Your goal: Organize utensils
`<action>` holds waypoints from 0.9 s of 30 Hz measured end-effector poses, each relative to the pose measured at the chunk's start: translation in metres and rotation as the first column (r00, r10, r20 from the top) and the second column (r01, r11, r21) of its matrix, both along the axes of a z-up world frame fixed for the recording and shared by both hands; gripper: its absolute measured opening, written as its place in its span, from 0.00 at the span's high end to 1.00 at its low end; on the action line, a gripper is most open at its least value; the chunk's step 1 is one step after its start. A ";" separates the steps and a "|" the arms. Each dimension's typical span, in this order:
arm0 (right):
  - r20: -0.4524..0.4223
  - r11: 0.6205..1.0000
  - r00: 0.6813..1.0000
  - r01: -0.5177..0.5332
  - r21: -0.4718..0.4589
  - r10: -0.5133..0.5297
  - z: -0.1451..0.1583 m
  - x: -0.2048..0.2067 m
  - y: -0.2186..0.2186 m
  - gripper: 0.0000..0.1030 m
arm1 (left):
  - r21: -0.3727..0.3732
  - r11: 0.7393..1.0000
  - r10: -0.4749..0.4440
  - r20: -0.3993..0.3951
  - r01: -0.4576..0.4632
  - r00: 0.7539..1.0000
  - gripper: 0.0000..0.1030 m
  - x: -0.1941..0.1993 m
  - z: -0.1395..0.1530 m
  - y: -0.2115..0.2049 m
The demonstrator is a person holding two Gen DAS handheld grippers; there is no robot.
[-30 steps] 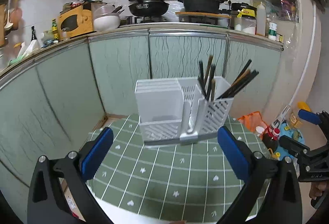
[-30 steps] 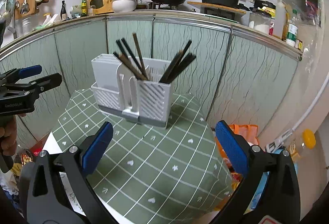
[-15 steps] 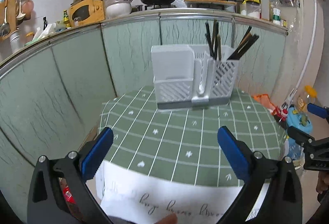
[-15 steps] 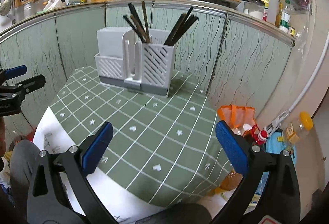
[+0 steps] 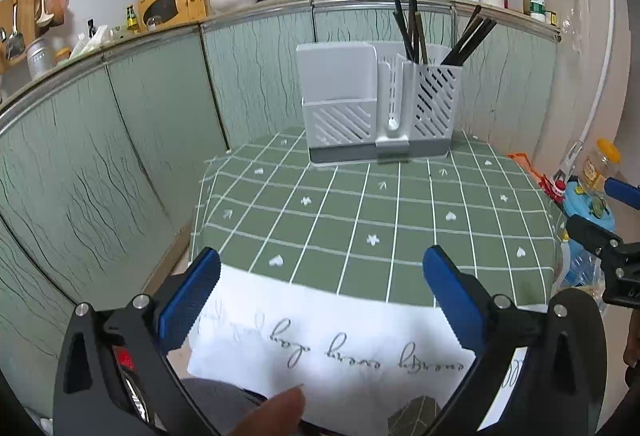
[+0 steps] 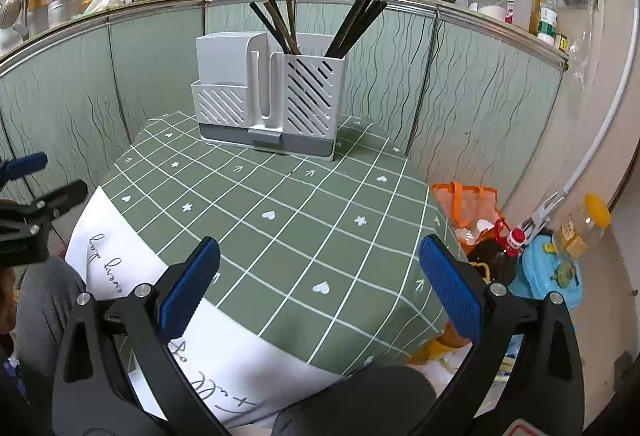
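Holding both the left gripper and right gripper spread wide and empty near the table's front edge, reach squarely toward the rack at the back, where chopsticks stand.

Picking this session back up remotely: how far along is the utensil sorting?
Looks nearly done: two bunches of dark chopsticks stand in the white holder on the green tablecloth. Nothing is in hand; left gripper and right gripper are both open. No loose utensils show on the cloth.
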State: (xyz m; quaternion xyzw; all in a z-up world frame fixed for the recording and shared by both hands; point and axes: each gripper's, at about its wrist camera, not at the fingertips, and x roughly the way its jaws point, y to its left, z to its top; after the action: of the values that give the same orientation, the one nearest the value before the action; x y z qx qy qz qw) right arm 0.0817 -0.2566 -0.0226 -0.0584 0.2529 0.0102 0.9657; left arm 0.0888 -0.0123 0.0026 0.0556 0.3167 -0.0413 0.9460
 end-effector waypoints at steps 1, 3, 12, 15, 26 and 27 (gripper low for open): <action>-0.003 1.000 1.000 -0.002 0.007 0.002 -0.001 -0.001 0.000 0.07 | -0.005 1.000 -0.001 -0.005 0.001 1.000 0.04 -0.001 -0.002 0.001; -0.004 1.000 1.000 -0.005 0.014 0.005 -0.003 -0.002 0.000 0.07 | -0.010 1.000 -0.009 -0.012 0.009 1.000 0.04 -0.002 -0.005 0.002; -0.018 1.000 1.000 -0.004 0.021 0.004 -0.008 -0.007 0.000 0.07 | -0.007 0.999 -0.031 -0.007 0.031 0.999 0.04 -0.010 -0.010 0.006; -0.021 1.000 1.000 -0.004 0.021 0.004 -0.010 -0.008 0.000 0.07 | -0.003 1.000 -0.028 -0.010 0.028 1.000 0.04 -0.011 -0.010 0.006; -0.011 0.999 1.000 0.006 0.034 -0.006 -0.006 -0.012 -0.004 0.07 | 0.000 1.000 -0.007 -0.009 0.007 1.000 0.04 -0.013 -0.007 0.006; -0.006 0.999 1.000 0.007 0.035 -0.007 -0.005 -0.013 -0.004 0.07 | 0.001 1.000 -0.007 -0.009 0.007 1.000 0.04 -0.013 -0.006 0.006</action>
State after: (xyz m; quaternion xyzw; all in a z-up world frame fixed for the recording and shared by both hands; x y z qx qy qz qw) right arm 0.0686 -0.2603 -0.0278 -0.0404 0.2556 0.0112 0.9659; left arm 0.0753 -0.0067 -0.0038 0.0572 0.3209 -0.0448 0.9443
